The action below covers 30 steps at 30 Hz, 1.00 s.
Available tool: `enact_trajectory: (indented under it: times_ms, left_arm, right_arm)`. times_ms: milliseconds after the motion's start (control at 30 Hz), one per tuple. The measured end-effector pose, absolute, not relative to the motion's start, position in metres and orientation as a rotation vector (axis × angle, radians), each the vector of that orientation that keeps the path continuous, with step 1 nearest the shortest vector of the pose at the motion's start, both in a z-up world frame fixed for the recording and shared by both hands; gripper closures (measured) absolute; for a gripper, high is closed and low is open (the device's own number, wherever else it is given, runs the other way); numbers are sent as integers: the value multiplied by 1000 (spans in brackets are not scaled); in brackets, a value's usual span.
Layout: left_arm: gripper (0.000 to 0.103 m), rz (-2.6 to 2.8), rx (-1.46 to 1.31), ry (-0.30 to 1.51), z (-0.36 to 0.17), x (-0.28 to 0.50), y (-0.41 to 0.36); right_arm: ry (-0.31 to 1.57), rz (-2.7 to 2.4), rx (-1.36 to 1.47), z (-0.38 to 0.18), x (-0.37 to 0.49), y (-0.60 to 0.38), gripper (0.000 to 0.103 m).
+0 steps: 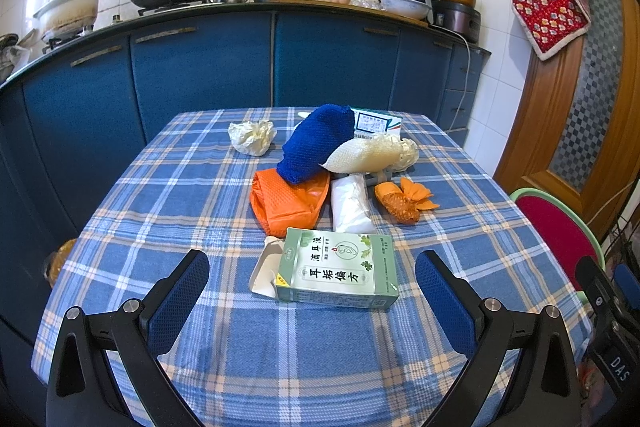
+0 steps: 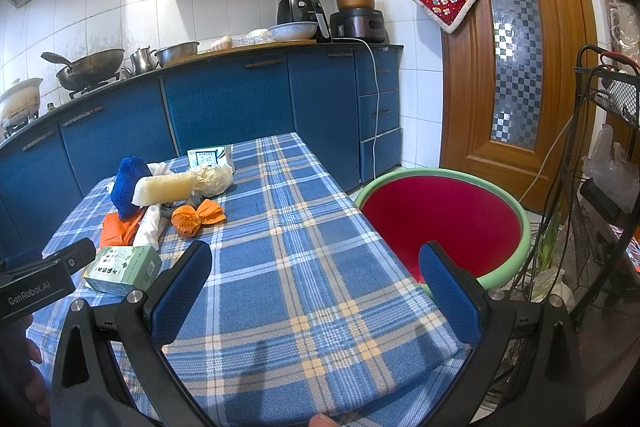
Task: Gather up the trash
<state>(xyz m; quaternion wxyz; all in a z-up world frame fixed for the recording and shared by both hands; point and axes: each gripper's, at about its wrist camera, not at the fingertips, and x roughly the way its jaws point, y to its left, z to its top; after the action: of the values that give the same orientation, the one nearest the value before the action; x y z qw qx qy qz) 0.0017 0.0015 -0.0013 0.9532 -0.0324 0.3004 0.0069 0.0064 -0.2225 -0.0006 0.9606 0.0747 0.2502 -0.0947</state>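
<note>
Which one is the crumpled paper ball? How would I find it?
Look at the table with the blue plaid cloth. Left of the trash pile, alone near the far edge, sits the crumpled paper ball. It touches nothing, unlike the stacked foam nets and boxes.

"耳垢偏方" on green box (image 1: 340, 269), "GenRobot.AI" on left hand-held gripper (image 2: 38, 291)

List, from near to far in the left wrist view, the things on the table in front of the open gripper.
left gripper → green box → orange bag → blue mesh cloth → crumpled white paper → white box at the table's far edge.
</note>
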Motion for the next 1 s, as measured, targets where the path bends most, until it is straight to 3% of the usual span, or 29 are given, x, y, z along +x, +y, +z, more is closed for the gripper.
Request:
enact_trajectory:
  times_ms: [567, 1000]
  left_arm:
    - [1, 12, -71, 639, -8, 7, -2]
    - [1, -14, -64, 794, -32, 39, -11]
  right_arm:
    - [505, -192, 149, -1, 6, -222, 1]
    - [529, -190, 140, -3, 15, -236, 1]
